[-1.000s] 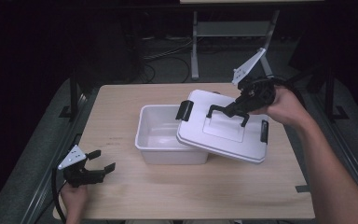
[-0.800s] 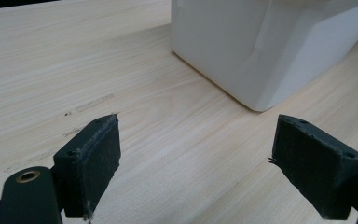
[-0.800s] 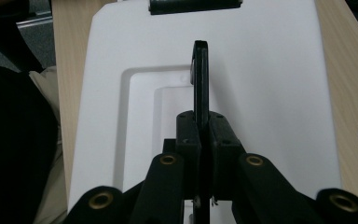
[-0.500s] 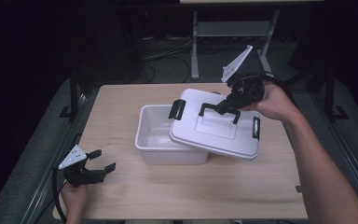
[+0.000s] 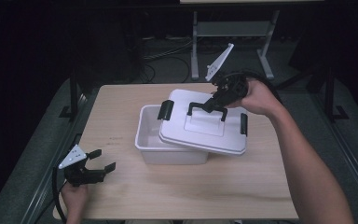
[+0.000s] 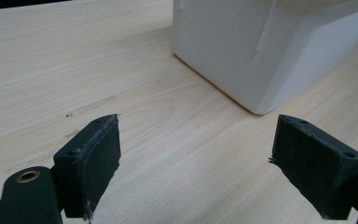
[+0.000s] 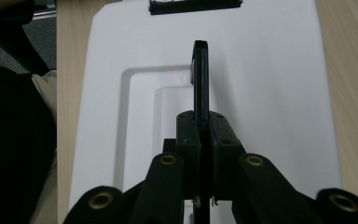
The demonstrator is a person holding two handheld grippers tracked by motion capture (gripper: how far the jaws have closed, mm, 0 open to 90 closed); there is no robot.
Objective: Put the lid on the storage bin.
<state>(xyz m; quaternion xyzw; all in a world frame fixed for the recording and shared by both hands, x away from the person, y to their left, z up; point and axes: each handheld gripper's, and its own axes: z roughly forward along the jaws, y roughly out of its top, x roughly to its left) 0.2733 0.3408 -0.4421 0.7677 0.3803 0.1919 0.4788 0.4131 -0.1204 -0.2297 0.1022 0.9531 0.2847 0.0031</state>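
Lid (image 5: 204, 126) placement is judged to be the step in hand. The lid is held by its black handle (image 5: 208, 108), which is clamped between the pads of the right gripper (image 5: 214, 100); in the right gripper view the handle (image 7: 201, 79) is seen pinched edge-on between the jaws. The lid is tilted and shifted toward the right of the box (image 5: 156, 140), so the box's left part is left uncovered. The left gripper (image 5: 100, 163) is rested at the table's (image 5: 121, 200) near-left corner, well apart from the box, its jaws spread with nothing between them; its view shows a box corner (image 6: 261, 56) ahead.

To do the step well, the lid should be levelled first, then carried left until its 4 edges are matched to the rim, and lowered straight. The grip should be kept firm, since a lid hung by 1 handle can swing. The 2 black latches (image 5: 165, 110) should be kept clear of the rim as the lid is seated.
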